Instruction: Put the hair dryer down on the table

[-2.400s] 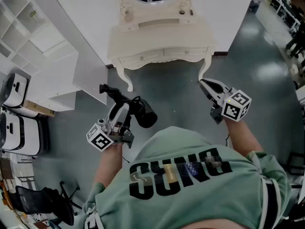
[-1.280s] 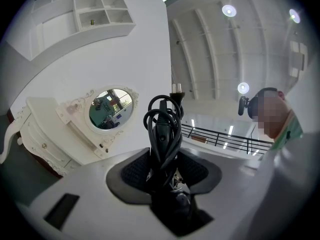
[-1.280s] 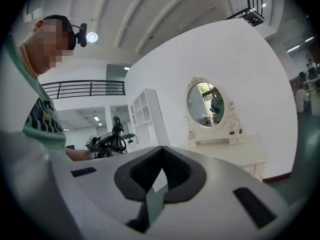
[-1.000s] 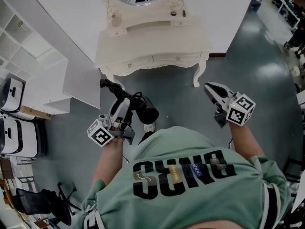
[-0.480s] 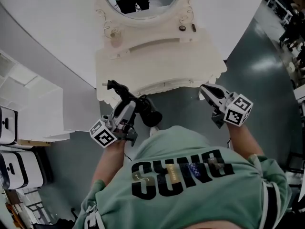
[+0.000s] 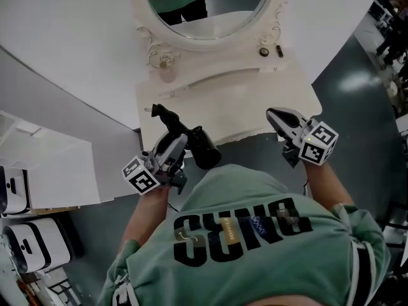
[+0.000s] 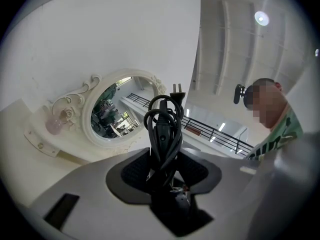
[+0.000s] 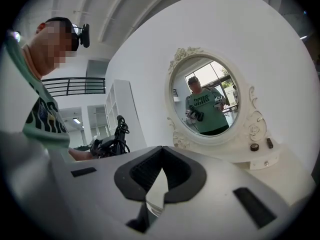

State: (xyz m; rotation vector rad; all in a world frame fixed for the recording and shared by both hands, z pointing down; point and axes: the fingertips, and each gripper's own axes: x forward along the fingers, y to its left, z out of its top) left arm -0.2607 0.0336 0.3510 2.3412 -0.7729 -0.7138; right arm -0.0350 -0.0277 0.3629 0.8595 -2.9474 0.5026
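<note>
A black hair dryer [image 6: 203,146] with its cord wound round the handle [image 7: 163,129] is held in the air by my left gripper [image 6: 173,143]. The jaws are shut on the handle [image 7: 164,156]. It hangs over the front left edge of the cream dressing table [image 6: 255,101], above the tabletop. My right gripper [image 6: 274,114] is over the table's front right edge, shut with nothing in it [image 8: 161,154]. In the right gripper view the dryer [image 8: 114,140] shows at the left.
An oval mirror [image 6: 204,5] stands at the table's back. Its raised shelf carries a pink ornament [image 6: 167,75] and two small dark items [image 6: 263,51]. White shelving [image 6: 57,164] and white cases [image 6: 38,247] stand to the left on the grey floor [image 6: 357,107].
The person has stepped up to the dressing table. Both grippers, earlier over the floor, now reach over its front edge. The dryer stays in the left gripper.
</note>
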